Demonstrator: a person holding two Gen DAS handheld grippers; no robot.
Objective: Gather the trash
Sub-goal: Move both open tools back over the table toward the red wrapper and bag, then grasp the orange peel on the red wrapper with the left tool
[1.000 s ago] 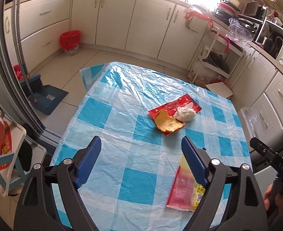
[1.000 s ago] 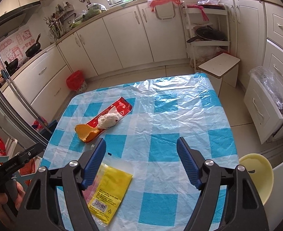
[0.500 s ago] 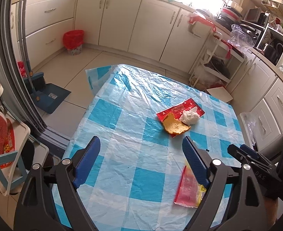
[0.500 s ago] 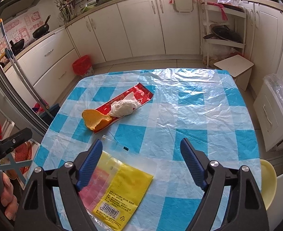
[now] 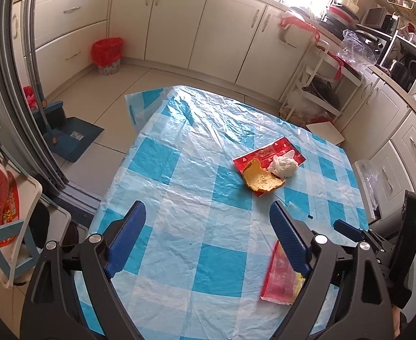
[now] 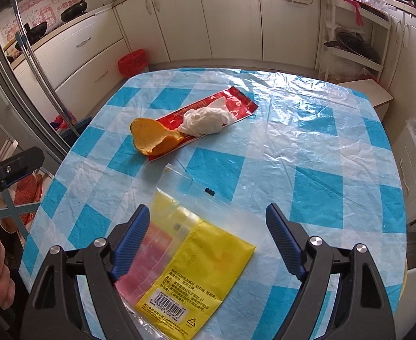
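A yellow bag (image 6: 208, 266) lies low centre on the table (image 6: 335, 153), now closer beneath the right gripper (image 6: 208, 240), jaws spread empty. Peel (image 6: 154, 138), tissue (image 6: 205, 120), wrapper (image 6: 241, 102) sit beyond. Left gripper (image 5: 208, 235) likewise released. Pickup looks imminent.

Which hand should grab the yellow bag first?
The right tool, probably. It is open with the yellow bag lying directly between its fingers. The left tool is open too, but the bag sits off to its side.
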